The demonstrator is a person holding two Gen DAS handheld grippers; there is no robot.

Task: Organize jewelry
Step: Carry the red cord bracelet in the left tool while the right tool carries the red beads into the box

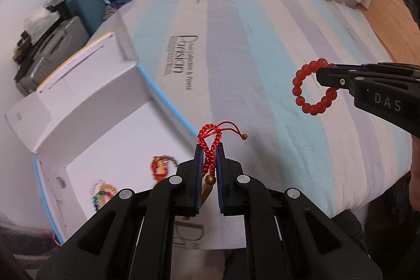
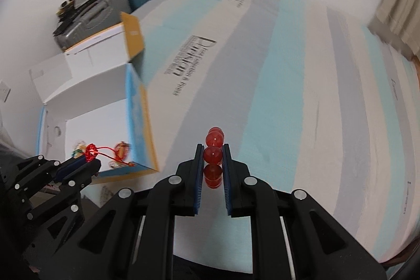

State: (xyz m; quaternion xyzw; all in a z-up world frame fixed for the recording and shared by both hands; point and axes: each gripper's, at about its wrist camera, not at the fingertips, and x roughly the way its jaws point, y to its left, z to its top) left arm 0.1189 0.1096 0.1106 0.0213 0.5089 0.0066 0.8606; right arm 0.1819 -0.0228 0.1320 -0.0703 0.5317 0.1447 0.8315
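Left claw (image 1: 209,162): nearest the left wrist camera; pressed together on the braided cord bracelet, blue pads on either side of its doubled strands.
Braided cord bracelet (image 1: 211,146): red knotted cord, held clear of the bed over the near right edge of the box; a loop and two loose tails with a small bead end stand out past the claw tips; a brass-coloured bead and charm sit deeper between the pads.
Handling, cord bracelet: judged light, soft and limp; it will fold and dangle, and the loose tails may snag on the box wall. Best taken across the braid, as now, not by the thin tails.
Right claw (image 2: 214,162): pinching the red bead bracelet edge-on, one bead squeezed between the pads.
Red bead bracelet (image 1: 311,87): ring of glossy round beads, held in the air above the striped bed, well right of the box; most of the ring hangs free past the tips.
Handling, bead bracelet: judged light; the beads hard and smooth, likely to roll or slip in a pinch; hold seems safest square on a bead.
Box (image 1: 86,106): white open carton at left on the bed, lid flaps up.
Box contents (image 1: 160,167): two or so coloured pieces on its floor, blurred.
Bed (image 1: 262,49): striped sheet, nothing else lying on it nearby.
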